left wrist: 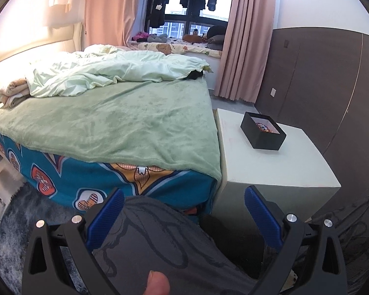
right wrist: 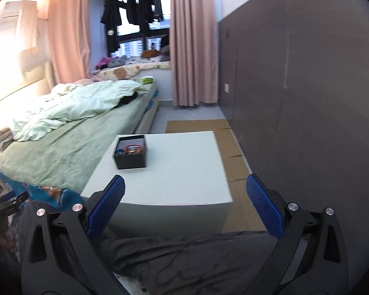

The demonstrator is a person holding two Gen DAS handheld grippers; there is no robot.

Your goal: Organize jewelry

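1. Bed (left wrist: 125, 123): one, on the left in both views, covered with a green blanket and a crumpled pale duvet. It plays no part in the task.
2. Left gripper (left wrist: 184, 218): blue-padded jaws spread wide, nothing between them. It hangs low over the person's grey-clad lap, well apart from the work surface.
3. White side table (right wrist: 184, 172): one, just beside the bed. Its top is bare except for the box.
4. Black box (right wrist: 131, 152): one, lidless, standing upright on the table's bed-side half. The jewelry (right wrist: 130, 148) lies inside as a small colourful heap; individual pieces cannot be counted at this range.
5. Right gripper (right wrist: 185, 202): jaws equally wide and empty, aimed at the table's near edge, short of the box.
6. Recommended procedure, judged from this position: the approach step is in hand. Advance one gripper over the box from above, keep the jaws wide until they straddle a single piece, and steady the box wall with the other gripper so it does not slide.
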